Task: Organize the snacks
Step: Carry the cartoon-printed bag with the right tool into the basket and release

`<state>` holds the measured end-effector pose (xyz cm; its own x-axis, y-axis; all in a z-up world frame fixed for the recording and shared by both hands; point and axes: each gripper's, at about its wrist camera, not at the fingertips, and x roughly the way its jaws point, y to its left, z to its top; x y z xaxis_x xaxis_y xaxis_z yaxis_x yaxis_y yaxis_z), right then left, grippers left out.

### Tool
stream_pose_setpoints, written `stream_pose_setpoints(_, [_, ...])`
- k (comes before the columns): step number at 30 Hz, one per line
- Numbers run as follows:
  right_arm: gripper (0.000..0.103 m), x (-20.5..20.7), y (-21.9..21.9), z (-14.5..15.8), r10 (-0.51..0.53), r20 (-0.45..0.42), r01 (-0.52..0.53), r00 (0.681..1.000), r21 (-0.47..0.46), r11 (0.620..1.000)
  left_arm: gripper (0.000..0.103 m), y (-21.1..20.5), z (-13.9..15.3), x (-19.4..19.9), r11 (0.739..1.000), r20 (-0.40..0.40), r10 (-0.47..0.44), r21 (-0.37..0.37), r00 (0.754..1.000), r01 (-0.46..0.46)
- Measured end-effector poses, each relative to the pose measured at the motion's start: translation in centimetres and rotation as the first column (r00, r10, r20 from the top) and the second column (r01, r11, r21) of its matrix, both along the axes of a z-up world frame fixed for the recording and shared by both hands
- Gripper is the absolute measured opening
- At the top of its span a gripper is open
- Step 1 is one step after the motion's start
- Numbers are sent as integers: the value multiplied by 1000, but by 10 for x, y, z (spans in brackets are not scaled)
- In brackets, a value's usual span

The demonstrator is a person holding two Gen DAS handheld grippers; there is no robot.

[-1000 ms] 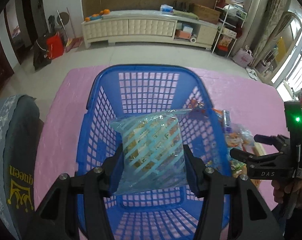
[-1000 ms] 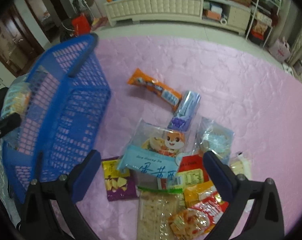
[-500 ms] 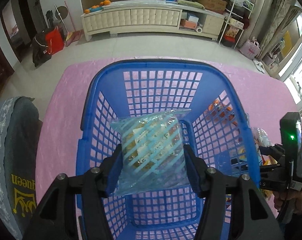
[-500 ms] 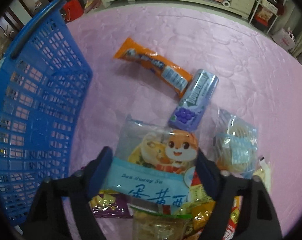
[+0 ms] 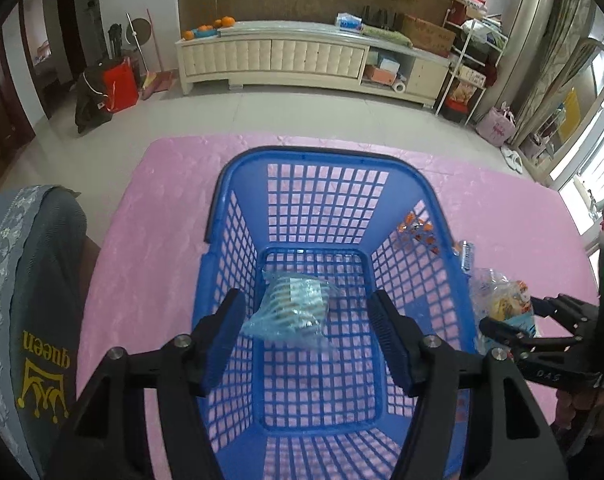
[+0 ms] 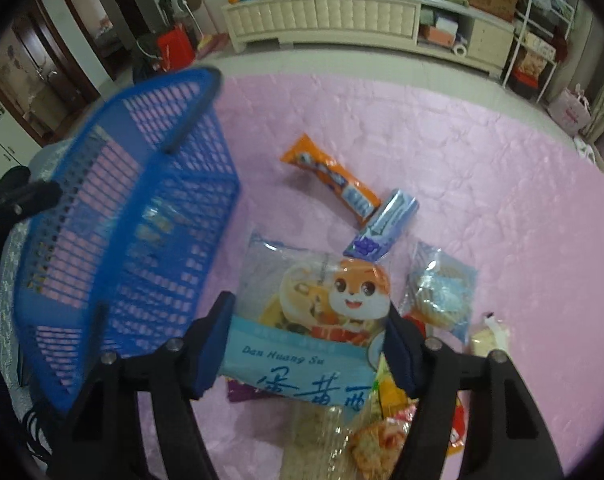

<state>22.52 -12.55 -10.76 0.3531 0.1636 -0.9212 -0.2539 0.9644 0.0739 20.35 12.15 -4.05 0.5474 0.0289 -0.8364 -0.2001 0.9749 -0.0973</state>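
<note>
The right hand-held gripper [image 6: 308, 340] is closing on the large fox-printed snack bag [image 6: 314, 320]; its soft film could slip or catch the packets piled beneath. Beyond, the left hand-held gripper [image 5: 306, 332] is opening, pads clear of the striped cracker pack [image 5: 292, 310] lying in the blue basket [image 5: 326, 208], whose light wall a careless swing might nudge across the pink worktop [image 6: 482, 168].

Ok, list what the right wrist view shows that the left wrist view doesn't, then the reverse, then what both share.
Only the right wrist view: the purple gum pack, the full orange bar, and the right gripper closing on the fox-print packet. Only the left wrist view: the basket's inside from above, the striped blue packet loose in it, apart from the opening left gripper; a grey cushion. Both: basket, pink tablecloth, cream cabinet.
</note>
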Motion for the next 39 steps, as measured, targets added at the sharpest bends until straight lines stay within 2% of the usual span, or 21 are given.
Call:
stream_pose_setpoints(7, [73,-26,11,50,6,81,-10,997,44,999,62,-7,27,-42,1000,42,-7,-1,999,7])
stream_pose_setpoints(18, [73,-33,34,94,61,150,-76,987,97,992,68,-17,63,-74,999,118,-34,26,992,32])
stream_pose_setpoints(22, [73,-30,44,105,95,160,-114,983,110,987,69,-14,66,-77,999,122,-38,4,992,38])
stream_pose_setpoints(27, [73,-16,65,107,146,163,-162,976,95,982,69,-9,68,-76,998,109,-36,57,993,30])
stream_pose_setpoints(34, [73,8,100,101,192,141,-205,971,90,975,69,9,58,-64,998,85,-22,60,996,17])
stream_pose_setpoints(39, [73,25,120,88,205,114,-213,972,62,975,69,23,44,-46,999,60,-9,33,998,7])
